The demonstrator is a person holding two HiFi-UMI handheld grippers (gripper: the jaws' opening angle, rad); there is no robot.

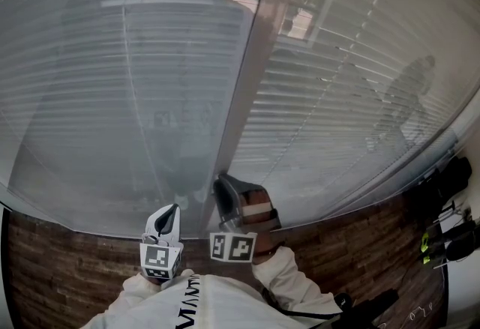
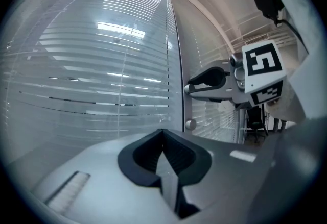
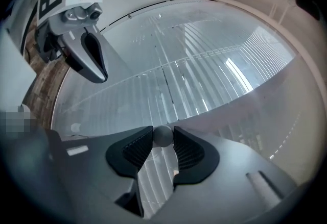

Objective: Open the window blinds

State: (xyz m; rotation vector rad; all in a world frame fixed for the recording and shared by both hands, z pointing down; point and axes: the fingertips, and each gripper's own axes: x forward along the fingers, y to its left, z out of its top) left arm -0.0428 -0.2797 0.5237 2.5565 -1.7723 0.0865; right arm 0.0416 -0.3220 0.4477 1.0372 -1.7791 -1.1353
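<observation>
the blinds (image 1: 112, 95) fill the whole window in two panes behind glass, one on each side of a pale upright post (image 1: 251, 73), with their slats running level. below them runs a dark brick wall (image 1: 67, 260). both claws point at the foot of the post, held side by side and close together. the right claw (image 3: 162, 140) is rolled onto its side and closed on a small grey round knob (image 3: 162, 135) that stands out from the post, with a pad touching the knob on each side. the left claw (image 2: 163, 139) hangs just left of it, its jaws together and nothing between them. a lower knob (image 2: 190, 124) sits on the post under the right claw.
</observation>
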